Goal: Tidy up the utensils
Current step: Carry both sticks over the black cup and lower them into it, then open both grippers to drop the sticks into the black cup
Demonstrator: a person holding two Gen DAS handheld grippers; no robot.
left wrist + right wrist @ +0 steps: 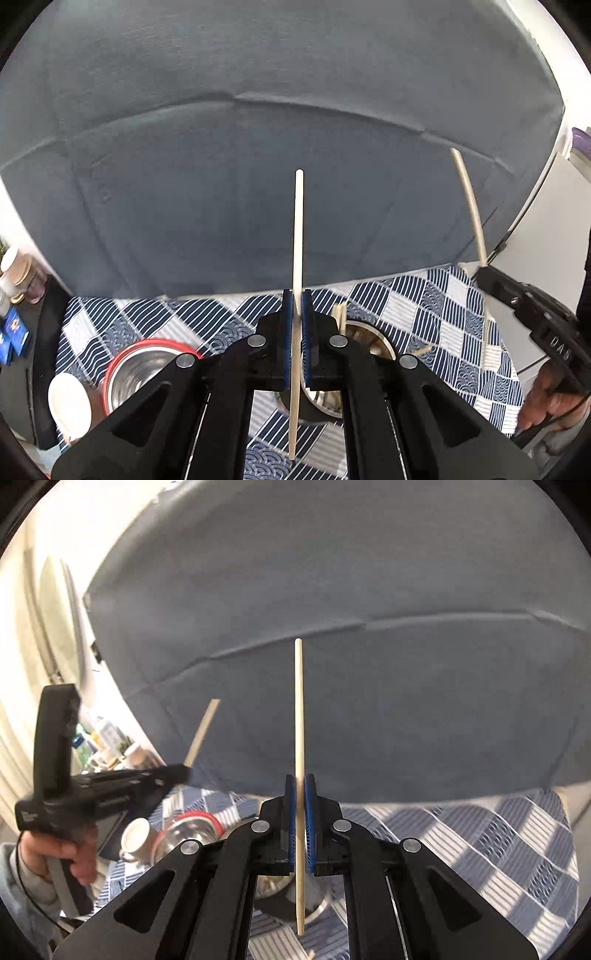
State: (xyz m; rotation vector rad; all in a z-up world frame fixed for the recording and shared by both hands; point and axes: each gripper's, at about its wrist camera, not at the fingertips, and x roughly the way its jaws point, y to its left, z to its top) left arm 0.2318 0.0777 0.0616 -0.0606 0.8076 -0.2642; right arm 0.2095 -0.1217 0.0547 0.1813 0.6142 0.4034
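My left gripper (297,314) is shut on a pale wooden chopstick (298,229) that stands upright between its blue pads, above a steel utensil holder (373,341) with more sticks in it. My right gripper (300,797) is shut on a second chopstick (299,720), also upright, over the same steel holder (319,904). In the left wrist view the right gripper (484,271) shows at the right edge with its chopstick (468,206). The right wrist view has the left gripper (183,771) at the left, holding its chopstick (203,731).
A red-rimmed steel bowl (147,363) and a white cup (70,402) sit left of the holder on a blue-and-white patterned tablecloth (436,310). A grey-blue fabric backdrop (258,147) rises behind the table. Small jars and boxes (14,273) crowd the far left.
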